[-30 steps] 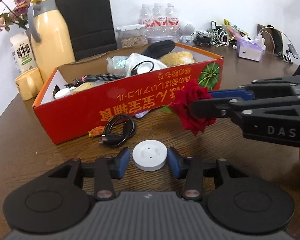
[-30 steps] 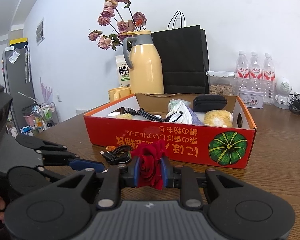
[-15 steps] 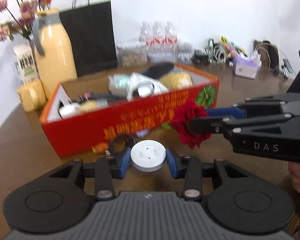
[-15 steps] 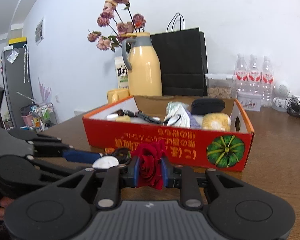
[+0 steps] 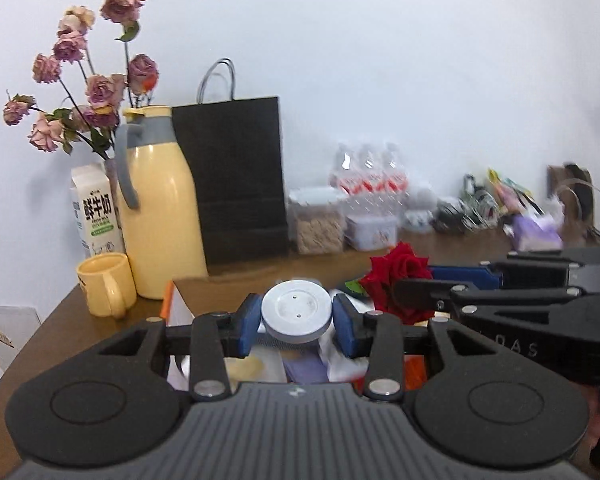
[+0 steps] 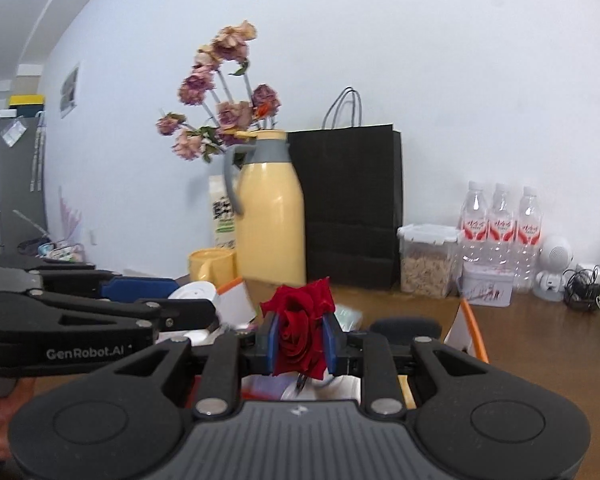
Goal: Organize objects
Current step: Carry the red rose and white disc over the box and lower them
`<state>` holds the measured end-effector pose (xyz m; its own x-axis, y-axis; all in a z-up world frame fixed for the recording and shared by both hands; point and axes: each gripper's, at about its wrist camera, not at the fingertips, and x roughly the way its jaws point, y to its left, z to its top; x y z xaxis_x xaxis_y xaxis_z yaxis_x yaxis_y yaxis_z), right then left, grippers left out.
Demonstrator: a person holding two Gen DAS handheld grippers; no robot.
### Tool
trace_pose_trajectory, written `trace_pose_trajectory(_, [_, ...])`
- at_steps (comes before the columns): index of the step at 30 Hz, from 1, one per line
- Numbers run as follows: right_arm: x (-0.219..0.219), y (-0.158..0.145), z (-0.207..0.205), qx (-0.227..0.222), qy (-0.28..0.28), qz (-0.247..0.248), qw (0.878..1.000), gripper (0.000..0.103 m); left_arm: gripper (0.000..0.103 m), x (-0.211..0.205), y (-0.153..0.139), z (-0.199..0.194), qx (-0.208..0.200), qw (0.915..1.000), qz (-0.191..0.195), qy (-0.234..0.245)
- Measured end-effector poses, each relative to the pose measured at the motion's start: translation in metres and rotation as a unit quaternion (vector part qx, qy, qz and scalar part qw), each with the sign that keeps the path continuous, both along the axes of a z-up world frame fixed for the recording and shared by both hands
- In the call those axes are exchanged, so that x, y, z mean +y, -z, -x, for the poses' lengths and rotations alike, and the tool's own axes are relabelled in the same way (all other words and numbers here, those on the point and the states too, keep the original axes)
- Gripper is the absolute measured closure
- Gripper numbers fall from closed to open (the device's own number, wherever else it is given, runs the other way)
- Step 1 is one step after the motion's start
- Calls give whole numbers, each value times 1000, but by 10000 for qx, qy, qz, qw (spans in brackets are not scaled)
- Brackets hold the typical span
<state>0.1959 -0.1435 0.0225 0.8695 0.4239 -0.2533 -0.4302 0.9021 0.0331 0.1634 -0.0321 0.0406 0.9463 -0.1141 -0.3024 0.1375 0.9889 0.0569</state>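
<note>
My left gripper (image 5: pixel 296 318) is shut on a white round disc (image 5: pixel 297 311), its blue pads pressing both sides, and it hangs in the air above the red cardboard box (image 5: pixel 167 305). My right gripper (image 6: pixel 300 338) is shut on a red rose (image 6: pixel 300 330) and hovers over the same box (image 6: pixel 469 330). In the left wrist view the rose (image 5: pixel 400 280) and the right gripper's black fingers (image 5: pixel 432 292) come in from the right. The right wrist view shows the left gripper coming in from the left with the disc (image 6: pixel 194 291). Box contents are mostly hidden behind the grippers.
Behind the box stand a yellow thermos jug (image 5: pixel 160 204), a yellow mug (image 5: pixel 106 284), a milk carton (image 5: pixel 96 208), dried pink flowers (image 5: pixel 84 88) and a black paper bag (image 5: pixel 236 180). Water bottles (image 6: pixel 500 224), a clear food container (image 6: pixel 426 260) and tangled cables (image 5: pixel 476 208) line the back wall.
Both grippers rose from near the tabletop to above the box, the left carrying the disc off the table, the right still holding the rose. The black cable on the table dropped out of view.
</note>
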Motion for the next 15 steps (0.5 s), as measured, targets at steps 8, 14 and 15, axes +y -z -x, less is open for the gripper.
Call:
trace_pose_trajectory(8, [26,-2,-67,81,408,26,9991,82,63,15,-5,-63,-121,9982,318,-488])
trace_pose_trajectory(14, [25,25,-85,362,433,-40,9984,81,63,24,20,-83,187,9976,365,-557])
trace_pose_trajectory(15, [25,26,-86,405,440,-30,9982,80,63,24,22,-84,213,9977,360,-543])
